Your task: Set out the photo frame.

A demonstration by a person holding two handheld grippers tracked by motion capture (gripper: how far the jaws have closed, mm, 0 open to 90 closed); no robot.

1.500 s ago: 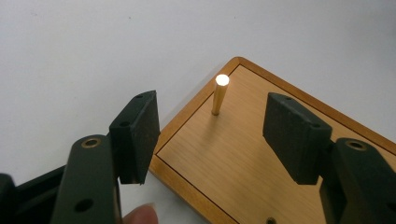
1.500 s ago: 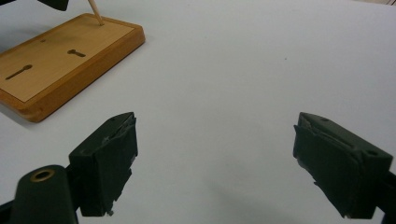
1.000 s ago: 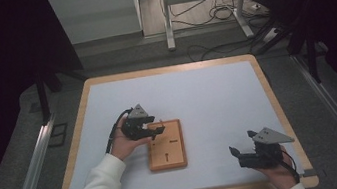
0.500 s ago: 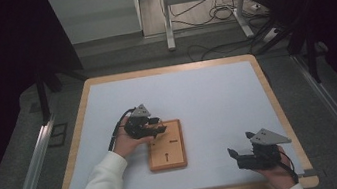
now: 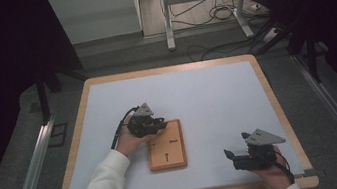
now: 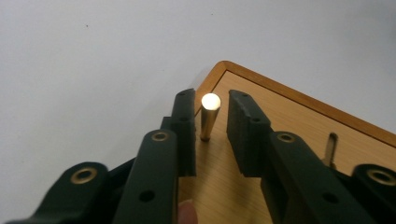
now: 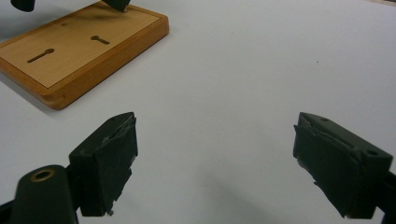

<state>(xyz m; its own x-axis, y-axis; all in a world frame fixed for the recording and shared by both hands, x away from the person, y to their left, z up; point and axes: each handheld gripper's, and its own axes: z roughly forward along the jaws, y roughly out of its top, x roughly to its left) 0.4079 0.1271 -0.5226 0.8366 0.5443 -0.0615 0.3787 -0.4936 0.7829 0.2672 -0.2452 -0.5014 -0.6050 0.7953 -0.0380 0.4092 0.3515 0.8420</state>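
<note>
no writing is showing anywhere. the left tool (image 6: 210, 135) is straddling a brass pin (image 6: 208, 116) standing in the wooden board (image 5: 166, 145), jaws apart. the right tool (image 7: 215, 163) is hovering wide open, gripping nothing, over bare worktop (image 5: 207, 94).

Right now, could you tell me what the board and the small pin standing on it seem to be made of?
The board looks like wood: straight grain on a pale face, a darker, smoothly finished rounded rim. The pin looks like polished metal, perhaps brass: a golden shaft and a top that glares bright between the left gripper's open jaws.
</note>
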